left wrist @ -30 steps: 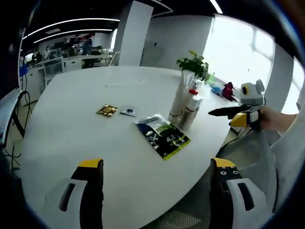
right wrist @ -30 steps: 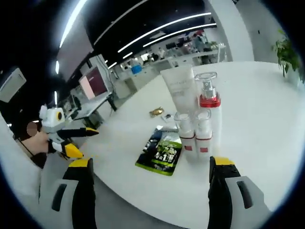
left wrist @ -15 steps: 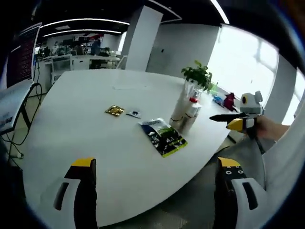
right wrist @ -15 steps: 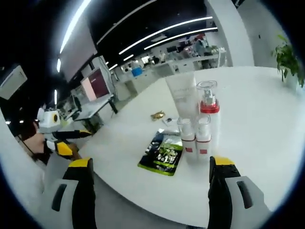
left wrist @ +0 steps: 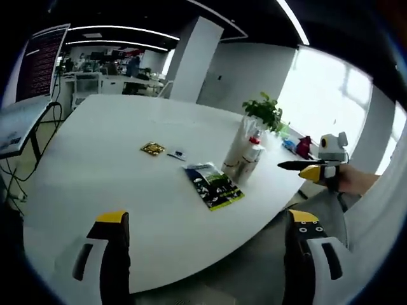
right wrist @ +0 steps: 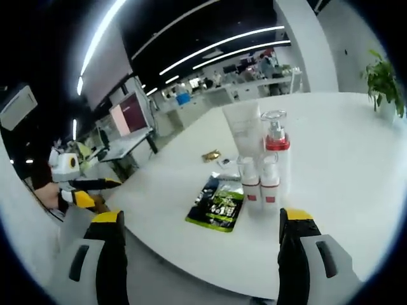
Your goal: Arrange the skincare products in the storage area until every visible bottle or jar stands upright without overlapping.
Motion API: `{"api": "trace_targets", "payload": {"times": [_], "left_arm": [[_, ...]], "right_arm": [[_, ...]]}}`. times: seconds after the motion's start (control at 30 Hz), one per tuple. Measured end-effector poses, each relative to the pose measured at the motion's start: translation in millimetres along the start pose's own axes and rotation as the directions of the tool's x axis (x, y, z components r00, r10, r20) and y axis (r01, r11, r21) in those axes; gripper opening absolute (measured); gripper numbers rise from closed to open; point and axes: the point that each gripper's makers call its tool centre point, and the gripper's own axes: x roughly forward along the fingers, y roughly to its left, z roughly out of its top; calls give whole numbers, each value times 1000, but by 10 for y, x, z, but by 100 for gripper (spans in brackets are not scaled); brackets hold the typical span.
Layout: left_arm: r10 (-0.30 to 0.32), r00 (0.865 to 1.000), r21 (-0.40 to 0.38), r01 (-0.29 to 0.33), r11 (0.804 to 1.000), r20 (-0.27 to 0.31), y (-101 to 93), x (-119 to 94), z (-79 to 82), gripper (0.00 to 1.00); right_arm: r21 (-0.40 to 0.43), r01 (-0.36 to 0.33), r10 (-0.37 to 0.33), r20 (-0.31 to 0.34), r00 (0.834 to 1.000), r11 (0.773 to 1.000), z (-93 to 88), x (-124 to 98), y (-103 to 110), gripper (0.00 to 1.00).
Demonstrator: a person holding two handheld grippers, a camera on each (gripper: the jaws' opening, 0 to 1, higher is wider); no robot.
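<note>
An open-plan office with strip lights overhead, desks and screens far back, a bright window on one side; in front of me a big white table (left wrist: 108, 159) with rounded edges. The skincare cluster stands near its edge — a tall white tube (right wrist: 245, 130), a pump bottle (right wrist: 277, 149) with a red collar, and two small bottles (right wrist: 259, 184) in front, all upright and close together, possibly touching. Just beside them a dark green packet (right wrist: 219, 204) lies flat, its long axis running away from the bottles toward the table edge. Farther in sit a small gold packet (left wrist: 152, 149) and a tiny sachet (left wrist: 177, 154).

Both of my grippers hang off the table with nothing between the jaws. The right gripper (right wrist: 200, 223) has its jaws spread wide, and the cluster sits straight ahead of it, clearly nearer than to the left gripper (left wrist: 203, 219), whose jaws are also apart and which sees the bottles ahead and to its right. I judge any final nudge belongs to the right side — the bottles look arranged already.
</note>
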Motion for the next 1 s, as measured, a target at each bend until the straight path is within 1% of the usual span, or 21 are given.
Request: {"api": "trace_targets", "payload": {"times": [0.07,0.1,0.13,0.23,0.3,0.43,0.53,0.73,0.77,0.8,0.83,0.93,1.0], "left_arm": [[7,1000,7,-7,1000,6,7,1,12,93],[11,1000,6,-11,1000,12,11,-1,21,92],[8,1000,1,-8,1000,17,9,-5,27,91],[-10,999,-14,10,1000,45,-26,-21,53,91],[-11,999,-19,12,1000,41,-35,-12,45,91],[-12,1000,-16,12,1000,23,-43,4,25,91],[-19,1000,1,19,1000,20,-60,10,19,89],[-14,1000,-19,14,1000,0,-11,18,-7,90],[-3,1000,-1,3,1000,-20,-3,26,-24,90],[3,1000,15,-3,1000,-27,-5,35,-25,90],[-10,999,36,11,999,-31,-26,48,-21,90],[-7,999,52,9,999,-33,-7,62,4,88],[-9,999,63,12,998,-49,0,91,29,88]], "right_arm": [[-22,-1,0,-15,1000,1000,-30,19,1,100],[-42,-3,1,-47,999,999,-85,40,-1,100],[-42,-1,-1,-54,999,999,-90,56,9,100],[-78,-9,5,-60,998,997,-92,80,56,100],[-87,-10,4,-73,997,996,-116,80,54,100],[-67,-2,-3,-63,998,998,-109,57,26,100],[-27,1,-3,-50,999,1000,-106,45,-4,100],[-15,-3,2,-38,999,1000,-90,38,0,100],[-21,-1,1,-38,999,1000,-87,38,-1,100],[-29,0,-1,-36,999,1000,-82,38,2,100],[-34,-1,0,-35,999,999,-79,40,6,100],[-36,-2,1,-32,999,999,-68,35,10,100],[-28,-3,3,-24,1000,1000,-57,32,2,100]]}}
